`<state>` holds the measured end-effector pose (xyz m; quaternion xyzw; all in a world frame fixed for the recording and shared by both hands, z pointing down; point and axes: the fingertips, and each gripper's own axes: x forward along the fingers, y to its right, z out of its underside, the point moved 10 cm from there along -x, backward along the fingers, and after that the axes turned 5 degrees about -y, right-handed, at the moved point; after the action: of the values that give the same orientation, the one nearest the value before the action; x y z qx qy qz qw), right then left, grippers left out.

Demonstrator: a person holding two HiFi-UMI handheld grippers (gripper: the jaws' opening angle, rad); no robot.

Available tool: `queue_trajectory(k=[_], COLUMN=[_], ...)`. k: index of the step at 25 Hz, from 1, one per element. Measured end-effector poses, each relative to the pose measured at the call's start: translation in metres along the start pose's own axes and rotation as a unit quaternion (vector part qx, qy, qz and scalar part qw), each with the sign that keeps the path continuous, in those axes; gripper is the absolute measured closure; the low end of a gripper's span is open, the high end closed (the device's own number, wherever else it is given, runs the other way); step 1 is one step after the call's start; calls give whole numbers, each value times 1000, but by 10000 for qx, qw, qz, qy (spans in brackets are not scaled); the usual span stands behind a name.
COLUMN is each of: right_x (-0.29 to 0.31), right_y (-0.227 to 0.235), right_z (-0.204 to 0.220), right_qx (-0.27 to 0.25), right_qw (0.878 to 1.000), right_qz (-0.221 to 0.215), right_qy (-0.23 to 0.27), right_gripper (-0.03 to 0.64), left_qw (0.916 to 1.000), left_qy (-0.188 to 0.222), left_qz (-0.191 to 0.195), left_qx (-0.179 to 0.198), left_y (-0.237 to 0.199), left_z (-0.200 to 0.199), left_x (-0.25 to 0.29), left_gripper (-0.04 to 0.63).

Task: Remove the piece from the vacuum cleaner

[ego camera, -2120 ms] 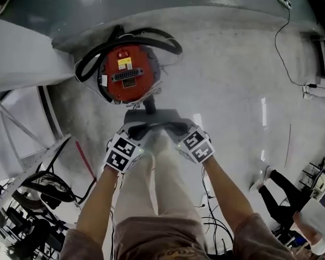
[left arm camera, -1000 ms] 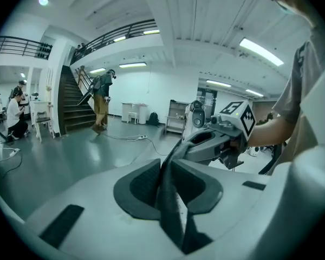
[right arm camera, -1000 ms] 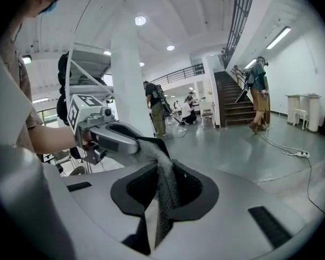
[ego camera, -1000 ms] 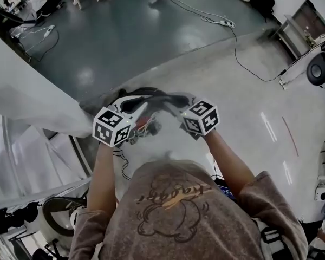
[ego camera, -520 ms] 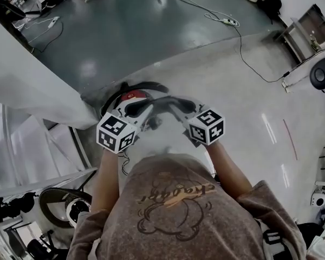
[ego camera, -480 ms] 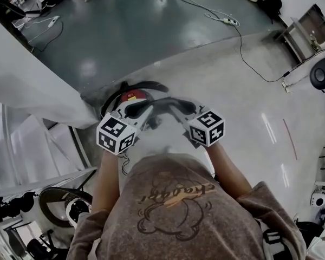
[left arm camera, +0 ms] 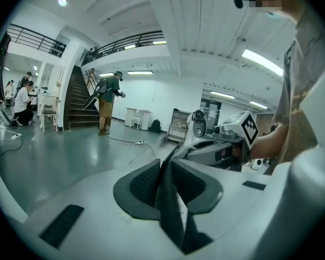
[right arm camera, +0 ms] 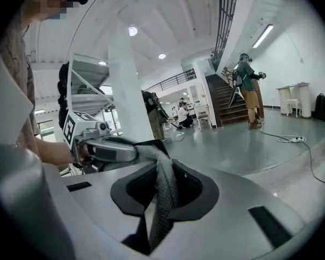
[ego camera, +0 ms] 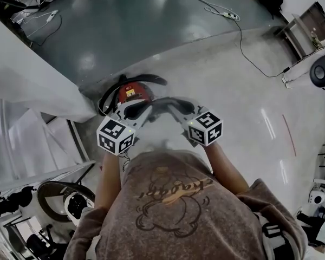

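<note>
From the head view, I look down at my two hands. The left gripper (ego camera: 134, 110) and the right gripper (ego camera: 179, 108) are up in front of my chest, close together. A dark, floppy piece (ego camera: 158, 103) runs from one to the other. The red vacuum cleaner (ego camera: 132, 92) sits on the floor (ego camera: 233, 91) just past them, with its black hose (ego camera: 151, 79) curled round it. I think the piece is up and off the vacuum, but I cannot tell if any part of it hangs down that far.

In the left gripper view, the jaws are pressed together on a thin dark strip of the piece. It stands up straight between the pads. The other gripper is just beside it, at the far end of the strip.

In the right gripper view, those jaws pinch a grey strip with tiny holes, like a net. It bends over towards the left gripper.

To do this well, I should keep both pinches tight. I should move both hands together, so the piece does not get pulled hard or slip out. I should also keep it away from the hose, so it does not catch.
</note>
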<state>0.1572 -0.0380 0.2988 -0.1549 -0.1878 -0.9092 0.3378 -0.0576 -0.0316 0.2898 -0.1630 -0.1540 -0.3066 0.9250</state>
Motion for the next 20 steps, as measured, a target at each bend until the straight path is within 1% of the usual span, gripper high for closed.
queue_trajectory(k=[20], right_x=[5], right_y=[9], right_z=[5], right_qx=[58], right_qw=[9999], right_qz=[-84], right_qy=[-40], right_gripper=[568], left_qw=[9998], left_qy=[-102], left_qz=[-85], left_qx=[-131], left_y=[-2], left_z=[2], left_x=[7], left_gripper=[532])
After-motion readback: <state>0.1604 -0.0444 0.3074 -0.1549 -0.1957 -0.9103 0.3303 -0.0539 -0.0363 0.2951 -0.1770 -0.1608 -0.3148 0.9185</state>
